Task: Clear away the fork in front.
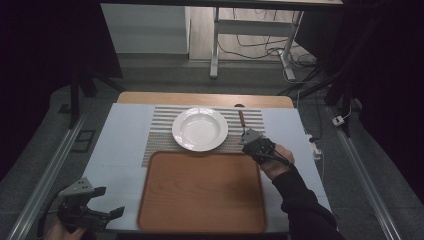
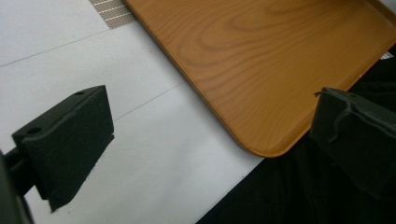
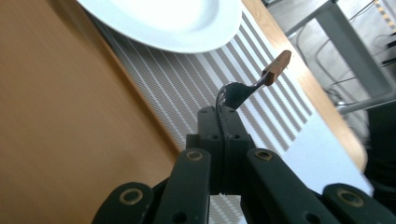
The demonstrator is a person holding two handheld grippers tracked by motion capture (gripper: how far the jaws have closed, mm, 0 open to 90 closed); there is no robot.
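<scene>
Right gripper (image 1: 248, 137) is clamped on a fork (image 3: 243, 91): jaws pressed together on the tine end, wooden handle sticking out past the tips, pointing away from the person. In the right gripper view the fork is tilted, handle end raised above the striped placemat (image 3: 196, 88); whether the tines touch the mat, can't tell. In the high view the fork (image 1: 242, 122) sits over the placemat's right part, just right of the white plate (image 1: 200, 129), apart from its rim. The person's hand (image 1: 275, 162) holds that gripper near the far right corner of the wooden tray (image 1: 202, 192).

Left gripper (image 1: 100, 202) is wide apart, nothing between the jaws. It's at the near left corner of the bench (image 1: 122, 145), just left of the tray. In the left gripper view one jaw is over the white bench cover (image 2: 154, 154), the other past the bench edge, with the tray's (image 2: 261, 60) rounded near corner between them, farther off.

Plate is upright on the placemat, touching or just short of the tray's far edge.
</scene>
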